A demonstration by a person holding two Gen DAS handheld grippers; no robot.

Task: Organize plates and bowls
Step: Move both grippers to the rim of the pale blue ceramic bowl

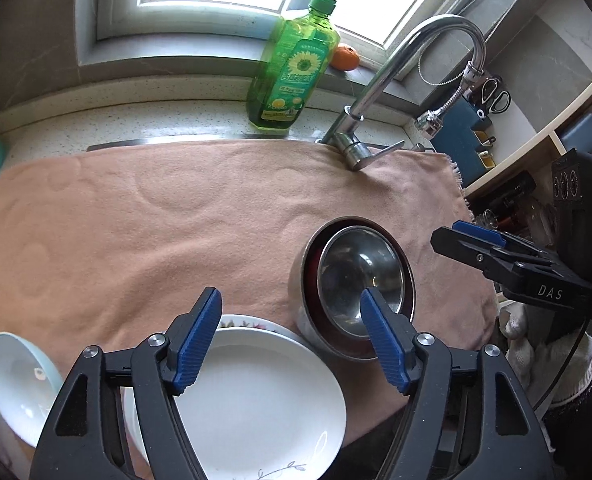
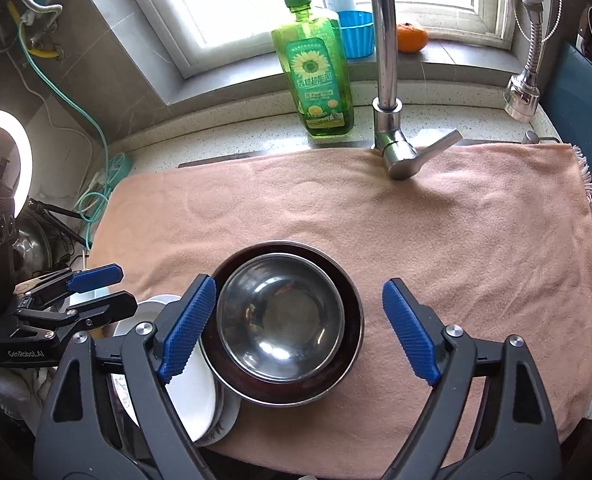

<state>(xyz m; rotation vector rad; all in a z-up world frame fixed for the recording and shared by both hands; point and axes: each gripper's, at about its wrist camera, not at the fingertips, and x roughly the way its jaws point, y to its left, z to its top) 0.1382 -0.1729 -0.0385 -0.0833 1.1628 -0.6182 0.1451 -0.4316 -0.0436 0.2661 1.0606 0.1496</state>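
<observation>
A peach-coloured terry towel [image 2: 455, 240] lies spread over the speckled stone tabletop [image 2: 256, 136] in front of a window. On the towel sits a small shiny stainless-steel bowl [image 2: 280, 316] nested inside a larger steel bowl with a dark red inside [image 2: 349, 280]; the small one rests off-centre, toward the larger bowl's left wall. Just left of these bowls, at the towel's near edge, is a stack of round white plates [image 1: 256, 400]; the top plate is plain white with a thin leaf sprig near its rim, and a flowered rim shows beneath it. Further left, off the towel, a pale blue-white ceramic bowl [image 1: 16, 384] sits tilted.

The left gripper [image 1: 290, 344] hovers above the plate stack with its blue-padded jaws apart, holding nothing. The right gripper [image 2: 297, 328] hangs over the nested bowls, its jaws wide apart on either side of them and gripping nothing; I cannot tell whether its left pad touches the bowl rim.

Behind the towel stand a green dish-soap pump bottle with a sunflower label [image 2: 315, 76] and a chrome gooseneck faucet [image 2: 387, 80]. An orange tangerine [image 2: 411, 38] and a blue fluted cup [image 2: 357, 34] sit on the windowsill.
</observation>
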